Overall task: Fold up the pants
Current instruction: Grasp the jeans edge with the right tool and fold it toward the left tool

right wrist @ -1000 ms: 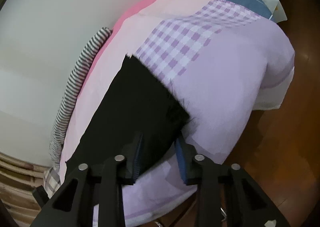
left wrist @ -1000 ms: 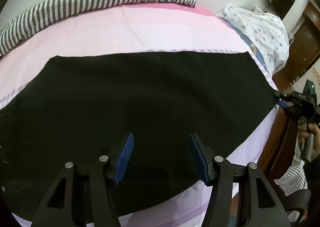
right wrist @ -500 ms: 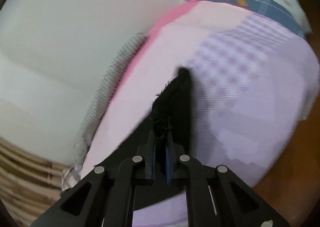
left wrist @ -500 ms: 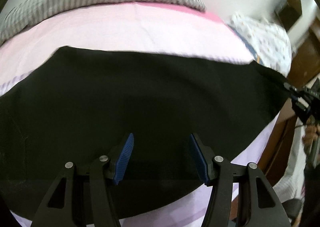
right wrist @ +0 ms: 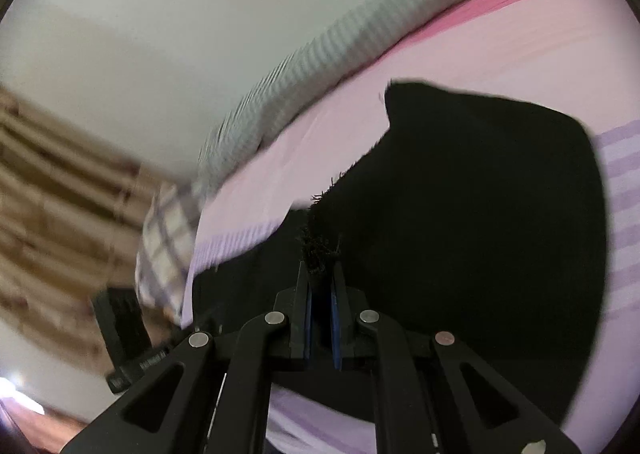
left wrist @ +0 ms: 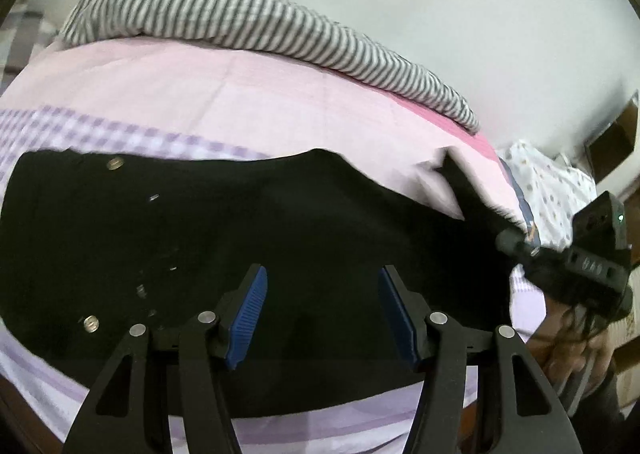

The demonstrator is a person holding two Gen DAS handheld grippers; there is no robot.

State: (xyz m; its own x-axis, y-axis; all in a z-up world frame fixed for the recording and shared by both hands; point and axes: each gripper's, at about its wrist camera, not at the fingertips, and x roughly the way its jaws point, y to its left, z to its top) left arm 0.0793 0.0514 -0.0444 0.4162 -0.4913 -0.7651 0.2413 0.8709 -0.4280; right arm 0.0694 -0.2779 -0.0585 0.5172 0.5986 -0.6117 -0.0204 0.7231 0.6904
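The right gripper pinches the frayed hem of the black pants filling mid-frame on the bed; carry it across level. The left gripper hovers spread.

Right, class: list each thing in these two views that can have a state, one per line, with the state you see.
pants: black, spread on the bed, one frayed end lifted and pinched
right gripper: shut on the frayed pants end
left gripper: open, above the pants, holding nothing
striped blanket: bunched along the wall side of the bed
sheet: pink and lilac, lying under the pants
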